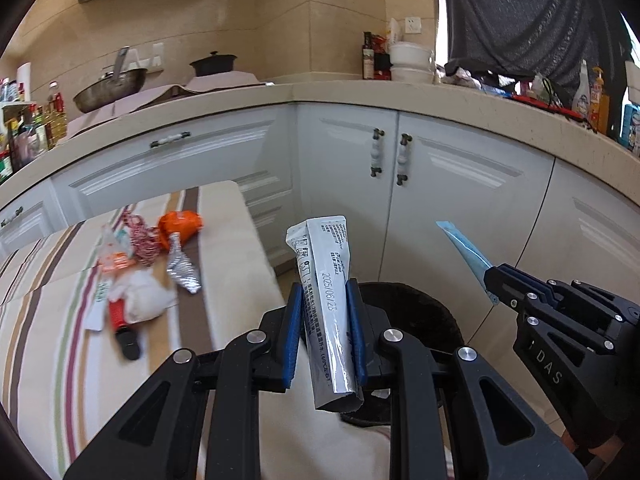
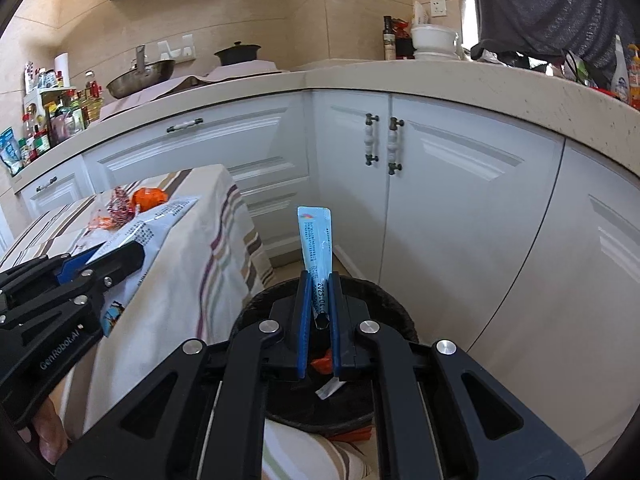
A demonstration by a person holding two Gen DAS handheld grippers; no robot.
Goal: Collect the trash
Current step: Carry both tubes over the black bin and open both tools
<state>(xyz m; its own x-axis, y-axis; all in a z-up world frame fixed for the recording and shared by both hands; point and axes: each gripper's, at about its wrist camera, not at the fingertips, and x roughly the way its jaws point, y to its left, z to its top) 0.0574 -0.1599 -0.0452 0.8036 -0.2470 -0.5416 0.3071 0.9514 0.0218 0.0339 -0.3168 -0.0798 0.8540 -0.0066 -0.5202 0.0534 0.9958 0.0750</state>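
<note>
Both tongs grip trash above the dark bin (image 2: 384, 300): left tongs (image 1: 324, 300) clamp a grey tube (image 1: 326, 280), right tongs (image 2: 319, 292) pinch a blue sachet (image 2: 316, 236)

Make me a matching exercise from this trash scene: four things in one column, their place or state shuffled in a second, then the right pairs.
Things:
1. grey-white tube
2. light blue sachet
3. orange wrapper
4. dark bin

Places or states:
A. lying on the striped tablecloth
B. clamped in the right gripper
C. on the floor beside the table, below both grippers
D. clamped in the left gripper

Pairs: 1-D, 2-B, 3-A, 4-C
</note>
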